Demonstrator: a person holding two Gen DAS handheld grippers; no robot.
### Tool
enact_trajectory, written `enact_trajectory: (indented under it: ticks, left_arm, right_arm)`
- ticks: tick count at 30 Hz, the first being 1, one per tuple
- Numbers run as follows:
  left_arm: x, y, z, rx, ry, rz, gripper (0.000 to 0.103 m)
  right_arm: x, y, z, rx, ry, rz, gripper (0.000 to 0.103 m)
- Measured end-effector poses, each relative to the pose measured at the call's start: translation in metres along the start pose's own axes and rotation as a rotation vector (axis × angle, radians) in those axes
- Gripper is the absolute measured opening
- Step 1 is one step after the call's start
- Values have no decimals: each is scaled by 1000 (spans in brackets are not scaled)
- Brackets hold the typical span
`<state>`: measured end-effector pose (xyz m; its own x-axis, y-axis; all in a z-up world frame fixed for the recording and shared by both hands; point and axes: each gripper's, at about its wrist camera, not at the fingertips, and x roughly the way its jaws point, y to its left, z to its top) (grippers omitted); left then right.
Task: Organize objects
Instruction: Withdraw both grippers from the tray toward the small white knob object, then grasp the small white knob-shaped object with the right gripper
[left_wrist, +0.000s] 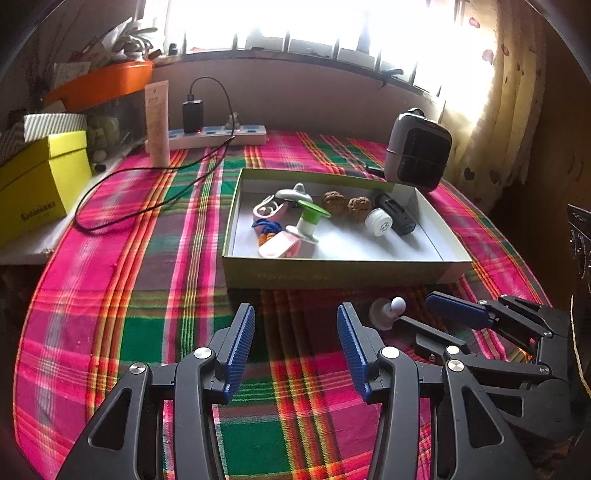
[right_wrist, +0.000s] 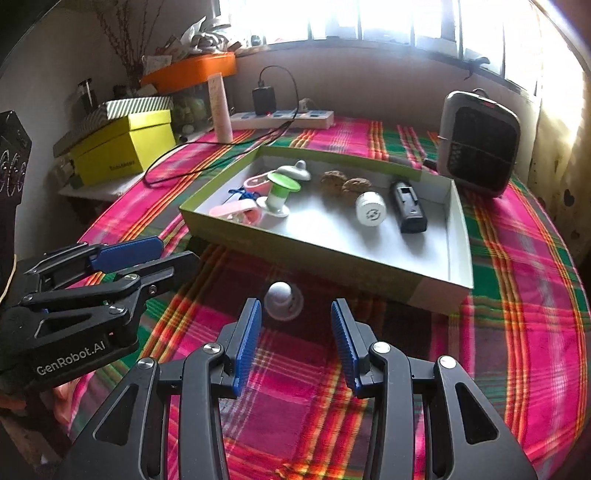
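A shallow green box sits mid-table and holds a green-topped bottle, pink clips, two brown cookies, a white round cap and a black device. A small white knob-shaped object lies on the cloth in front of the box. My left gripper is open and empty, left of the knob. My right gripper is open, with the knob just beyond its fingertips; it also shows in the left wrist view.
A grey and black heater stands behind the box at right. A power strip with charger, a cream tube and a black cable lie at back left. A yellow box stands off the left edge.
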<state>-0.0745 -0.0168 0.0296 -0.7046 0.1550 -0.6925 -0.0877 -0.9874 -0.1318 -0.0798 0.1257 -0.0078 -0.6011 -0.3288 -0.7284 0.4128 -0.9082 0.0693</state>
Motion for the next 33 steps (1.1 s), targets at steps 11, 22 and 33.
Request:
enact_trajectory:
  ticks: [11,22,33]
  left_arm:
    - [5,4,-1,-6,12,-1,45]
    - [11,9,-1,-16,25,-8,45]
    - [13,11,-1,-21,30,-14,45]
  right_arm:
    - [19,9,8,-32,62,-12,41]
    - [28,15,11,-54,90,-20,41]
    - [30,15,12,-56,95,-42,33]
